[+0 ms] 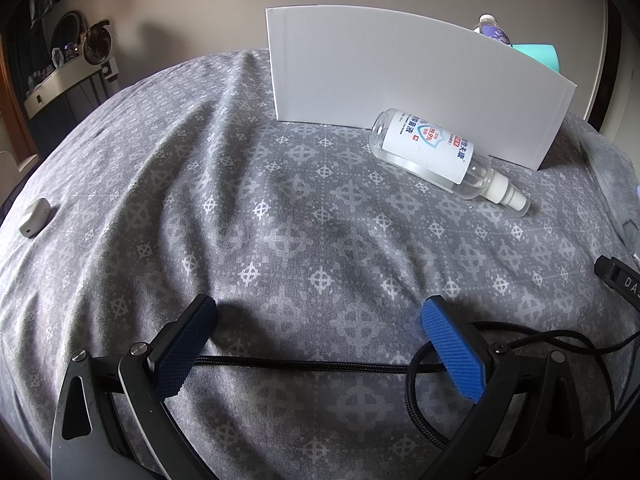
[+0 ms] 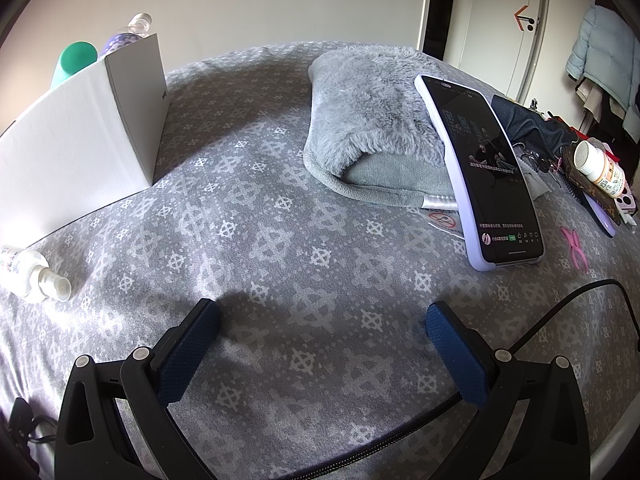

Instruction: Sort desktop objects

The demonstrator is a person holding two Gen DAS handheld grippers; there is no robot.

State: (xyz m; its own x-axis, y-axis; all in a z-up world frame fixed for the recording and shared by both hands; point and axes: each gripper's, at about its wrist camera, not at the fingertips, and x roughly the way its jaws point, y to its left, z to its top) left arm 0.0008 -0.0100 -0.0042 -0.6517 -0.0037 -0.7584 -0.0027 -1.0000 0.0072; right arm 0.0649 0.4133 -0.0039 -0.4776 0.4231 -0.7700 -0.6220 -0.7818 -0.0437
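Nearest the left camera, the left gripper (image 1: 320,344) hangs above the grey patterned bedspread (image 1: 248,216) with its jaws spread wide and nothing between them; a black braided cable (image 1: 304,362) runs across the cloth just beneath its blue pads (image 1: 454,350). The right gripper (image 2: 322,352) is the same — jaws fully apart, empty, tilted down over bare bedspread.

Farther out in the left view, a clear spray bottle (image 1: 444,156) lies on its side, white nozzle pointing right, its base just beside the foot of a white box (image 1: 400,80) that stands upright on the bed. Well off to the left lies a small grey case (image 1: 34,218). Behind the box, a teal container (image 1: 538,54) and the top of a clear water bottle (image 1: 490,26) show above its edge.

In the right view the spray bottle sits at the left edge, near the box. Ahead to the right lies a folded fluffy grey blanket (image 2: 360,116), with a smartphone (image 2: 484,172) in a pale purple case propped against it, screen lit. Beyond the phone — a pink clip (image 2: 574,248), a white pill bottle (image 2: 600,168) lying on clutter, and a pale blue coat (image 2: 608,56) hanging near the door (image 2: 504,12).
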